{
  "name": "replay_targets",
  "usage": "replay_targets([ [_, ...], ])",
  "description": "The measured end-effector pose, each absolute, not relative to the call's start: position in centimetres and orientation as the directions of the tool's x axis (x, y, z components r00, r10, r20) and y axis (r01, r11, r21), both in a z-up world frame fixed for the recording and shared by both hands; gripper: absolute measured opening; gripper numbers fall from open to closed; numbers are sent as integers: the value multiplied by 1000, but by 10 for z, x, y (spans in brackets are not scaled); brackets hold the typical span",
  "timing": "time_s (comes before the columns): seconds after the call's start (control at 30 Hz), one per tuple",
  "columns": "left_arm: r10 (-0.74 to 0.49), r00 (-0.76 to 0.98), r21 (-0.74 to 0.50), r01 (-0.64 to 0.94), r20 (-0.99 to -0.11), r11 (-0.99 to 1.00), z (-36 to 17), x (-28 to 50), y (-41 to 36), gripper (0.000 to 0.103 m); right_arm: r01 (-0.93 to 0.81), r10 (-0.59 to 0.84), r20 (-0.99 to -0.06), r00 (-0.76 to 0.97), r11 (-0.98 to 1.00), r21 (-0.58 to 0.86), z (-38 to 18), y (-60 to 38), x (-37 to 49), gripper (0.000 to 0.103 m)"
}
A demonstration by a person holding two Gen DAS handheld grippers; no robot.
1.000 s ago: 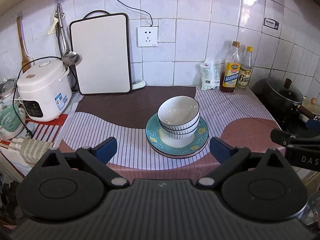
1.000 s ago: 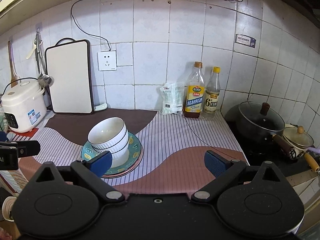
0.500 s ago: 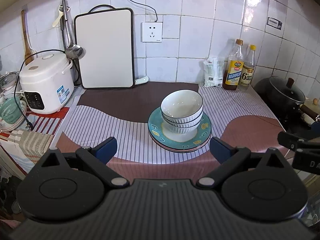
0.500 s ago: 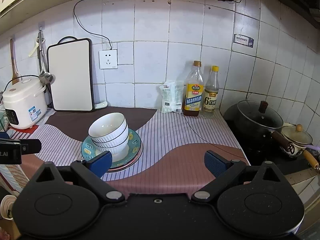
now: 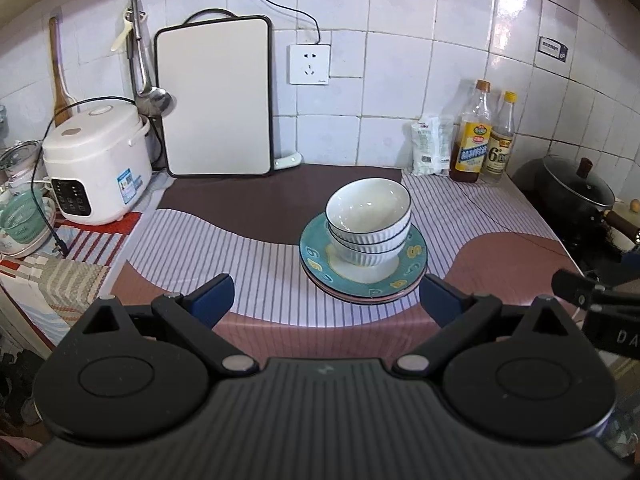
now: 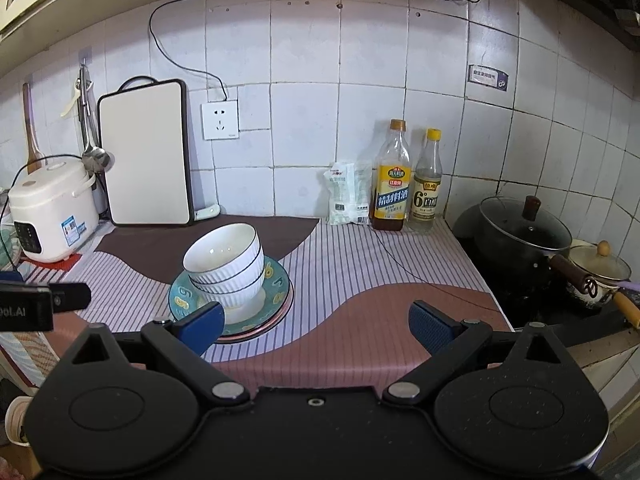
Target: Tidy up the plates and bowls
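both claws spread and empty, the bowl stack (image 5: 368,220) on the plates (image 5: 362,276) sits dead ahead of the left claw (image 5: 324,296), so the right claw (image 6: 316,324) has it off to its left

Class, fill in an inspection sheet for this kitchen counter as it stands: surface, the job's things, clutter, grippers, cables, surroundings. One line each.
Surface: counter under a striped cloth, brown and pink patches.
Job's things: white bowls nested together, standing on a stack of plates, teal one on top.
Clutter: rice cooker, cutting board leaning on the wall, two bottles, a white packet.
Grippers: left gripper open, empty; right gripper open, empty; both short of the stack.
Cables: black cable from the wall socket; the cooker's cord at left.
Surroundings: tiled wall, lidded black pot on the stove, hanging ladle.
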State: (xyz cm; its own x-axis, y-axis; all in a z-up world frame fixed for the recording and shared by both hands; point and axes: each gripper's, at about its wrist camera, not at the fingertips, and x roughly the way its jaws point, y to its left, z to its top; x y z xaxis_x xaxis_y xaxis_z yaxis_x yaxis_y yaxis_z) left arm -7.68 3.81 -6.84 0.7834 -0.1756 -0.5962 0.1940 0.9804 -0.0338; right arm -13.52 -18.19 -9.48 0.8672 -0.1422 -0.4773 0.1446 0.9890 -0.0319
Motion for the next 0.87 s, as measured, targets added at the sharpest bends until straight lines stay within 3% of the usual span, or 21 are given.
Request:
replay_targets([
  [0.87, -173, 785, -18, 201, -595, 979, -75, -80, 34, 102, 130, -137, -495, 858, 990, -48, -99, -181, -134, 100],
])
